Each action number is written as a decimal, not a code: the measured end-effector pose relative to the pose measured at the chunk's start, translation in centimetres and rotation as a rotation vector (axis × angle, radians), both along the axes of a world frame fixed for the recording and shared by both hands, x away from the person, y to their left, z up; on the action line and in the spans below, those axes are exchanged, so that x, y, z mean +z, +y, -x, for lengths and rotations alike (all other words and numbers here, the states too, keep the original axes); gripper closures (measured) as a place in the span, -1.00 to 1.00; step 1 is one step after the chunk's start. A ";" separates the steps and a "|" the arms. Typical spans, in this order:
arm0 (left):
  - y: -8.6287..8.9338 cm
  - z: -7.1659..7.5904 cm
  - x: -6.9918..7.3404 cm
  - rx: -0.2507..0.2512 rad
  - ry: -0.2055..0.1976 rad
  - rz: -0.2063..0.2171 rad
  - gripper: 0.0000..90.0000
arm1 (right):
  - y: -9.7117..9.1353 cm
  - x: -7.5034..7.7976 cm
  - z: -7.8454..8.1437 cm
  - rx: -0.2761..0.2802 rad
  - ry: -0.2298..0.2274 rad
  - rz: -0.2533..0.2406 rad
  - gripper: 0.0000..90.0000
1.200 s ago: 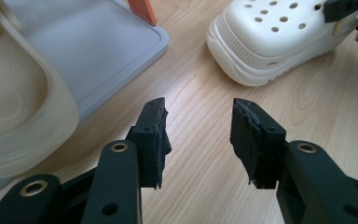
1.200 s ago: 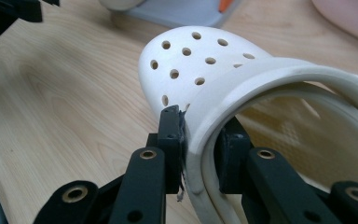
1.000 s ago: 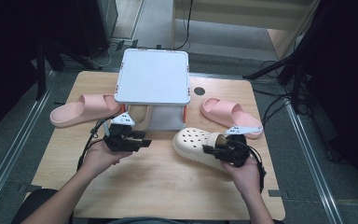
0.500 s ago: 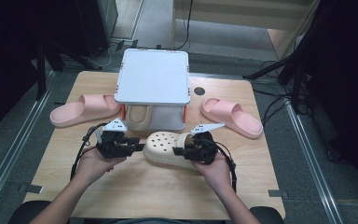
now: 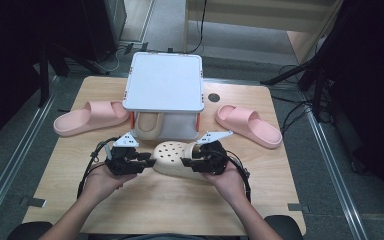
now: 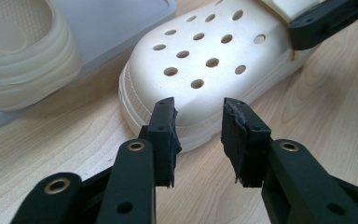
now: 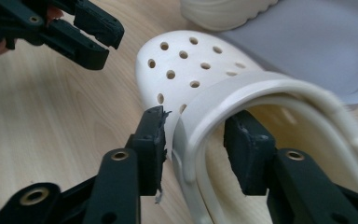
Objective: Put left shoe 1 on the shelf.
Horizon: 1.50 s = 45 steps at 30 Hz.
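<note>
Cream clog (image 5: 172, 159) flat on bench (image 5: 70, 200), 6 o'clock of box (image 5: 165, 82). Right tongs (image 7: 193, 140) just opened, straddling strap, not gripping. Left tongs (image 6: 198, 128) half open at toe, closing, empty.

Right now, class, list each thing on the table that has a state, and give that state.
Cream clog: upright, lying on the table.
Second clog: in the box.
Lidded box: lid on.
Pink slides: flat on the table.
Left gripper: open.
Right gripper: jaws just opened, astride the clog's strap.

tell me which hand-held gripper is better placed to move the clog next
Right. The right hand-held gripper straddles the clog rim and strap, jaws just opening; the left hand-held gripper faces the toe, apart from it.
</note>
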<state>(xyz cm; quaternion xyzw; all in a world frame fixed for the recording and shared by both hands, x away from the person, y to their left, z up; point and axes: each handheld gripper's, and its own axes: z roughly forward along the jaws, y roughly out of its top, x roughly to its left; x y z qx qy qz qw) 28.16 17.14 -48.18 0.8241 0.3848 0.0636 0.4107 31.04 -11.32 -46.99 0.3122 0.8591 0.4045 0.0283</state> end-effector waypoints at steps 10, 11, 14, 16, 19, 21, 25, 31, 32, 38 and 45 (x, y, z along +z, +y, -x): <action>-0.9 0.2 -0.4 -0.010 0.013 0.041 0.81 | -4.5 1.7 -0.6 -0.078 -0.047 -0.093 0.67; -1.1 0.2 -0.6 -0.007 0.014 0.037 0.83 | -4.8 1.6 -1.1 -0.085 -0.044 -0.086 0.75; -1.7 0.0 -1.0 -0.002 0.015 0.018 0.86 | -5.3 1.2 -2.6 -0.110 -0.046 -0.070 0.87; -2.0 0.0 -1.3 0.001 0.015 -0.004 0.86 | -5.4 1.0 -3.5 -0.126 -0.038 -0.086 0.88; -2.5 0.1 -1.6 -0.013 -0.017 -0.042 0.86 | -4.9 0.6 -4.7 -0.129 -0.055 -0.061 0.88; -2.6 0.1 -1.7 -0.012 -0.018 -0.042 0.85 | -4.4 0.2 -5.4 -0.115 -0.047 -0.058 0.88; -2.7 0.2 -1.8 -0.013 -0.015 -0.041 0.86 | -3.9 -0.4 -5.9 -0.099 -0.037 -0.046 0.92; -2.6 0.0 -1.8 0.001 -0.032 -0.054 0.86 | -3.8 -0.3 -5.6 -0.076 -0.035 -0.028 0.99; -2.5 -0.1 -1.8 0.004 -0.037 -0.060 0.86 | -3.7 -0.3 -5.5 -0.071 -0.033 -0.021 1.00; -2.3 -1.0 -1.9 0.029 -0.034 -0.050 0.82 | -2.9 -0.8 -4.7 -0.045 -0.008 0.032 0.99; -2.4 -2.2 -1.9 0.038 -0.016 -0.030 0.80 | -2.5 -1.3 -3.6 -0.044 0.009 0.031 0.98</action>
